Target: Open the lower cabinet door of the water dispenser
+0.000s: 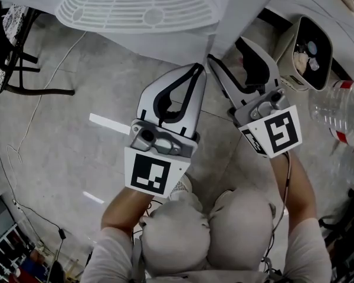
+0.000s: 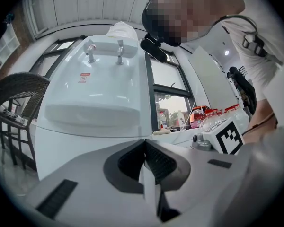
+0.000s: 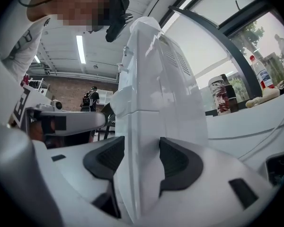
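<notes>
The water dispenser (image 2: 99,89) stands straight ahead of both tools. Its lower cabinet door (image 2: 71,145) is the plain white panel under the dispenser's drip ledge, and it looks closed as far as the views show.

The right tool (image 3: 142,162) points at the dispenser's lower corner with its jaws wide apart. A white vertical edge of the cabinet stands between the pads, and I see no squeeze on it. Whether that edge is the door's free side I cannot tell. The left tool (image 2: 144,143) sits just beside the right one, facing the dispenser's front, with its jaws closed together and nothing caught between them.

The door looks like a thin, stiff, glossy panel — probably light to swing on its hinge, but smooth enough for pads to slide off. A catch likely holds it, so I would expect the first pull to resist a little and then give. The best hold, in my judgement, is the free vertical edge, pinched across its thickness and drawn outward in an arc. The flat face offers nothing to grip.

Counted:
- one dispenser
- one lower door
- two taps (image 2: 90,51) on the dispenser's top front
- one slotted drip grille (image 1: 135,7)
- two tools
- one large clear bottle (image 1: 342,108) off to the dispenser's right
</notes>
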Demonstrator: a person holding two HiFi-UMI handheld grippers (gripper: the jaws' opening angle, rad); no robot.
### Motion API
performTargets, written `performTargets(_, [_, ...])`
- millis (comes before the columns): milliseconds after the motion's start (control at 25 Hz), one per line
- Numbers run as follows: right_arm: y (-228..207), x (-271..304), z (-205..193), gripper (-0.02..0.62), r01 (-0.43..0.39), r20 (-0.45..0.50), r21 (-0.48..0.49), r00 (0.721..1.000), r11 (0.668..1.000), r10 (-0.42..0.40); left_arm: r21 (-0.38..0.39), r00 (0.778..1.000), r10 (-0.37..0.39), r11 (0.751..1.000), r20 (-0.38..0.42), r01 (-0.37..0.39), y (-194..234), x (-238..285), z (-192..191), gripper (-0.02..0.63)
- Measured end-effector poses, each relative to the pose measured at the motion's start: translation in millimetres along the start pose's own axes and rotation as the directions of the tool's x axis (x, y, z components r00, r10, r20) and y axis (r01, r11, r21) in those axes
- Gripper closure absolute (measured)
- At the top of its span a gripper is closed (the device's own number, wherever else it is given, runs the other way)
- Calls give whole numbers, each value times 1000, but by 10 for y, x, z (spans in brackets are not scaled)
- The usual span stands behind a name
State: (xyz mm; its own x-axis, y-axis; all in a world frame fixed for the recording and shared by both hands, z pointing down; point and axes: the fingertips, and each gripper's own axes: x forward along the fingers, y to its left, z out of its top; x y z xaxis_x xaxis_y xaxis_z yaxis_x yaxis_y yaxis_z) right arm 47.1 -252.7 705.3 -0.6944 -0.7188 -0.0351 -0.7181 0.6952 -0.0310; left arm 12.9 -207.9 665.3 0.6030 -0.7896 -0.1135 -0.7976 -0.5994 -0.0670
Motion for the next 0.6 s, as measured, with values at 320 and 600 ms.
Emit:
performTargets(320, [-74, 45, 12, 353, 39, 33, 54, 999, 998, -41, 5, 1000, 2, 1000, -4, -2, -4, -80, -51, 604])
performTargets(600, [-85, 2, -2, 391, 85, 53, 30, 995, 996, -87, 17, 1000, 16, 1000, 5, -16, 41, -151, 12, 604])
